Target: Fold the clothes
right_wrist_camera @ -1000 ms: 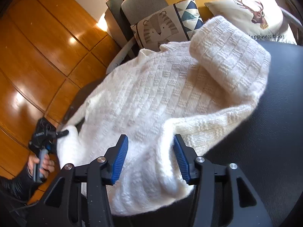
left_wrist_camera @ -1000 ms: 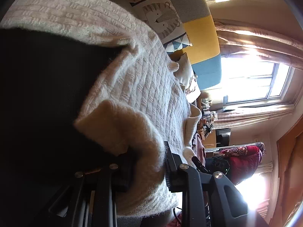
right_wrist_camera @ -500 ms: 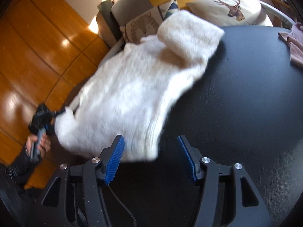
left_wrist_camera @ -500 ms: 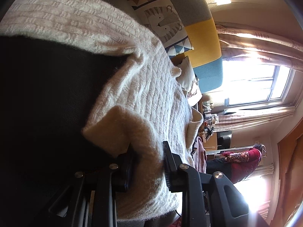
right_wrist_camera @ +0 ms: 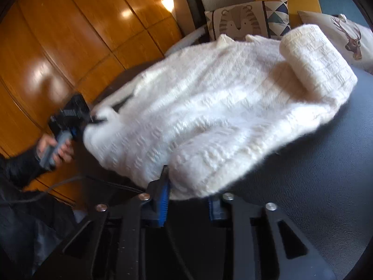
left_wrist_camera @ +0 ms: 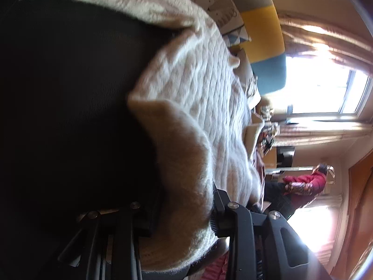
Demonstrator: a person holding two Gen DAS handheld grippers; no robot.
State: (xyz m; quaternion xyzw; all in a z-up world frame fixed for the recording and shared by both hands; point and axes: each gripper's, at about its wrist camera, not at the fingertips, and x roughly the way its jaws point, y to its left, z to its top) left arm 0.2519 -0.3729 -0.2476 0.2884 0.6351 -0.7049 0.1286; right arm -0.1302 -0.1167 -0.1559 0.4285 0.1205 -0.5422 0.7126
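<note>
Right gripper (right_wrist_camera: 188, 198): nearest thing in the right wrist view; jaws pinching the near hem corner of the white sweater (right_wrist_camera: 221, 116), knit bunched between the blue pads.
Left gripper (left_wrist_camera: 184, 212): jaws pinching a thick wad of the same sweater (left_wrist_camera: 198, 98); fabric fills the gap and spills over both fingers.
Left hand (right_wrist_camera: 54, 145): seen from the right camera at the sweater's far left corner, wrapped round the gripper handle.
Sweater position: spread across the dark bench (right_wrist_camera: 326, 186), body mostly flat, held at two lower corners.
Sleeve: one sleeve (right_wrist_camera: 314, 58) lies folded over the body on the far right side, a fat rolled lump.
Progress, my read: early. One sleeve looks tucked in; the other I cannot place. The body fold, hem toward collar, appears not yet done.
Edges: left corner of the sweater sits at or over the bench rim, above the wooden floor (right_wrist_camera: 58, 46). Slip risk there if the pinch loosens.
Open room: wide bare bench to the right and near side; plenty of space to lay the hem over.
Far side: tiger cushion (right_wrist_camera: 247, 21) and deer cushion (right_wrist_camera: 345, 39) on the sofa just beyond the collar, crowding that end.
Background: bright window (left_wrist_camera: 326, 88), someone in a red coat (left_wrist_camera: 305, 184). Well apart.
</note>
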